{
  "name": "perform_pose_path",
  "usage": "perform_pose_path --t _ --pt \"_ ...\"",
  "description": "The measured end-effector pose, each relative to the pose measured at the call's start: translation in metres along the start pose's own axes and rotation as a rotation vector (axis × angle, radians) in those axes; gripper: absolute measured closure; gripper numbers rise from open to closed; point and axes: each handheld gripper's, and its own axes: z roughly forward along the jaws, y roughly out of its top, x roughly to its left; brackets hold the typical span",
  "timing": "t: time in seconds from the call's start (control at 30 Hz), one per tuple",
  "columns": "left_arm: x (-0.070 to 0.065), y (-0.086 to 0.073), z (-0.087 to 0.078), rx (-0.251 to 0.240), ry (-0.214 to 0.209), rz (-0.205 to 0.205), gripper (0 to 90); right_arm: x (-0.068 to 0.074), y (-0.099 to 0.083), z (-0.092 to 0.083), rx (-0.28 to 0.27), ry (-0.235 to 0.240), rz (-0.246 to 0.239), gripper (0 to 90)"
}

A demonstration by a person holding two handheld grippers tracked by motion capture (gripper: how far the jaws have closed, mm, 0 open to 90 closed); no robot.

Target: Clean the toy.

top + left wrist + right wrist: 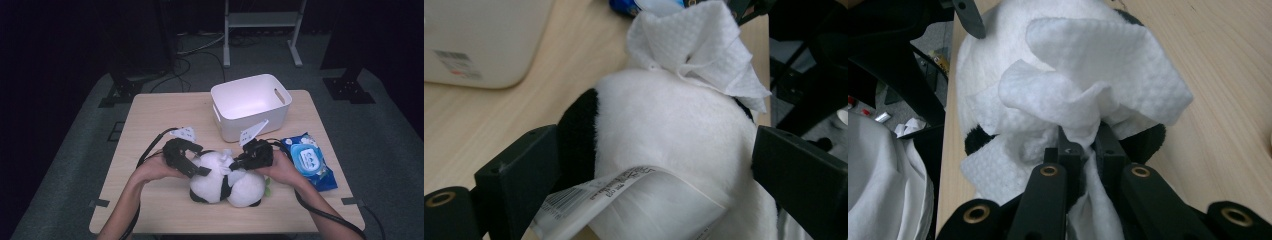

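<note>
A black-and-white panda plush (pixel 225 186) lies on the wooden table (pixel 150 120) near its front edge. My left gripper (pixel 201 160) reaches it from the left. In the left gripper view its jaws stand wide on either side of the plush (pixel 674 125), open, with a printed tag (pixel 614 195) hanging below. My right gripper (pixel 235 164) comes from the right and is shut on a crumpled white wipe (pixel 226 159) lying on top of the toy. In the right gripper view the wipe (pixel 1088 75) bunches out above the right gripper (pixel 1087 140), against the plush (pixel 973 65).
A white plastic bin (pixel 250 102) stands behind the plush at the table's middle back. A blue pack of wipes (pixel 310 160) lies to the right, near the table's right edge. Cables trail from both grippers towards the front.
</note>
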Motion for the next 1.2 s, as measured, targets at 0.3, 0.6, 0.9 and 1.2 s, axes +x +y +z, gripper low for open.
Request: perform_pose_path --t 0.3,0.6,0.9,1.2 --pt "0.001 0.000 0.013 0.079 -0.029 -0.005 2.3 0.005 0.000 0.001 0.002 0.000 -0.034 84.5" --pt "-0.004 -0.003 0.009 0.055 0.018 0.047 39.6 0.002 0.000 0.004 -0.001 -0.003 -0.019 84.4" --pt "-0.002 0.002 0.010 -0.002 0.091 0.111 51.6 -0.009 -0.001 -0.004 -0.016 -0.026 0.024 84.3" --pt "-0.005 0.010 0.008 -0.038 0.220 0.189 52.7 -0.023 0.010 -0.016 -0.061 -0.094 0.049 84.4"
